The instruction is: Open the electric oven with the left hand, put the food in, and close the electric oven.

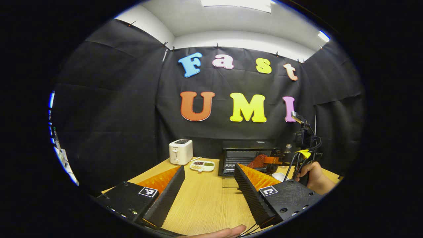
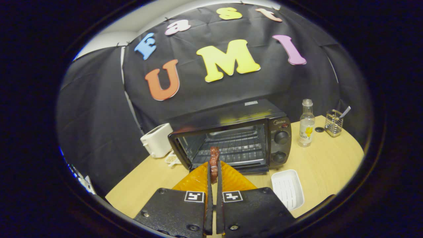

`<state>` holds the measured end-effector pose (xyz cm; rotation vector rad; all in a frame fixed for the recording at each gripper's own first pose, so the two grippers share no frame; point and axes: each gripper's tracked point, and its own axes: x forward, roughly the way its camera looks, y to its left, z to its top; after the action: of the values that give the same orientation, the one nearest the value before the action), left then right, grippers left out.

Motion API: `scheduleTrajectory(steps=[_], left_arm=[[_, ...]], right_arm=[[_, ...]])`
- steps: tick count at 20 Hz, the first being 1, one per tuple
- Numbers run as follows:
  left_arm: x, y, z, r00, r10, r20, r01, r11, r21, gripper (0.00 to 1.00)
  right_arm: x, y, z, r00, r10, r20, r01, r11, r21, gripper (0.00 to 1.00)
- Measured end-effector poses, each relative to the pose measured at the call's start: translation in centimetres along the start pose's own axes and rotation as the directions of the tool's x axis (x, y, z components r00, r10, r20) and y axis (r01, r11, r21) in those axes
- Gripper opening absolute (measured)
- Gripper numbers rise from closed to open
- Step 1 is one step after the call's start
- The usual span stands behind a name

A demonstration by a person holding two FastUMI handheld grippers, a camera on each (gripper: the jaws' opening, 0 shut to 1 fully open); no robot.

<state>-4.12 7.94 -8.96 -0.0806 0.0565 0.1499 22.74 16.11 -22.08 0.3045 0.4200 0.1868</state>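
The black electric oven point(image 2: 279, 138) stands at the back of the wooden table with its door down and its wire rack point(image 2: 241, 148) bare. My right gripper point(image 2: 214, 165) is shut on a dark reddish-brown piece of food point(image 2: 214, 157), held upright just in front of the oven's mouth. In the left gripper view the same food point(image 1: 257, 161) hangs at the oven point(image 1: 244, 155) opening, and the glass door point(image 1: 231, 181) lies flat toward me. My left gripper point(image 1: 210, 168) is open over the table, well short of the oven, with nothing between its fingers.
A white toaster point(image 1: 180, 151) and a divided dish point(image 1: 202, 165) stand left of the oven. Right of it are a glass bottle point(image 2: 306, 124), a wire holder point(image 2: 333, 123) and a white ribbed tray point(image 2: 287, 188). A hand point(image 1: 314, 177) holds the right gripper.
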Motion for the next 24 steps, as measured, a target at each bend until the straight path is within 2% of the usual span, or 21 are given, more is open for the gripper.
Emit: scheduleTrajectory(steps=[2, 5, 7, 9, 11, 13, 17, 19, 22, 23, 24], left_arm=[[0.4, 1.1, 0.0, 0.999, 0.037, 0.007, -0.037, 0.999, -0.023, 0.95], [1.5, 2.0, 0.2, 0.998, 0.065, 0.018, -0.064, 0.997, -0.037, 0.96], [2.1, 2.0, 0.0, 0.998, 0.064, 0.013, -0.064, 0.998, -0.027, 0.96], [2.5, 2.0, -0.2, 0.998, 0.061, 0.009, -0.061, 0.998, -0.01, 0.96], [3.2, 1.9, -1.2, 0.998, 0.055, -0.011, -0.054, 0.998, 0.013, 0.96], [3.7, 1.6, -1.7, 0.998, 0.05, -0.027, -0.05, 0.998, 0.026, 0.96], [4.2, 0.4, -2.3, 0.999, 0.02, -0.044, -0.019, 0.999, 0.03, 0.96], [4.2, 0.1, -2.8, 0.998, 0.015, -0.053, -0.013, 0.999, 0.043, 0.96], [4.0, 0.0, -3.4, 0.997, 0.014, -0.071, -0.01, 0.998, 0.06, 0.96], [4.0, -0.2, -3.5, 0.997, 0.011, -0.077, -0.007, 0.998, 0.06, 0.96], [4.0, -0.3, -3.7, 0.996, 0.008, -0.084, -0.003, 0.998, 0.058, 0.96]], right_arm=[[3.3, 0.0, 0.3, 1.0, 0.005, 0.01, -0.006, 0.994, 0.112, 0.07], [8.6, -1.0, -0.5, 1.0, 0.021, -0.003, -0.019, 0.966, 0.257, 0.07], [11.3, -1.4, -1.5, 0.999, 0.038, -0.032, -0.024, 0.936, 0.352, 0.07], [12.9, -2.1, -1.3, 0.999, 0.04, -0.016, -0.029, 0.906, 0.423, 0.07], [13.3, -2.6, -0.5, 0.999, 0.032, 0.007, -0.032, 0.902, 0.431, 0.07], [13.2, -2.7, -0.1, 1.0, 0.022, 0.013, -0.025, 0.913, 0.407, 0.08], [13.5, -3.8, -0.2, 1.0, -0.024, 0.012, 0.017, 0.917, 0.399, 0.12], [13.6, -4.5, -0.1, 0.998, -0.057, 0.014, 0.048, 0.932, 0.36, 0.15], [13.4, -6.3, -0.3, 0.99, -0.143, 0.002, 0.137, 0.954, 0.268, 0.29], [12.9, -6.5, -0.1, 0.989, -0.147, 0.011, 0.14, 0.962, 0.235, 0.35], [12.8, -6.0, 0.1, 0.993, -0.119, 0.027, 0.111, 0.972, 0.209, 0.4]])
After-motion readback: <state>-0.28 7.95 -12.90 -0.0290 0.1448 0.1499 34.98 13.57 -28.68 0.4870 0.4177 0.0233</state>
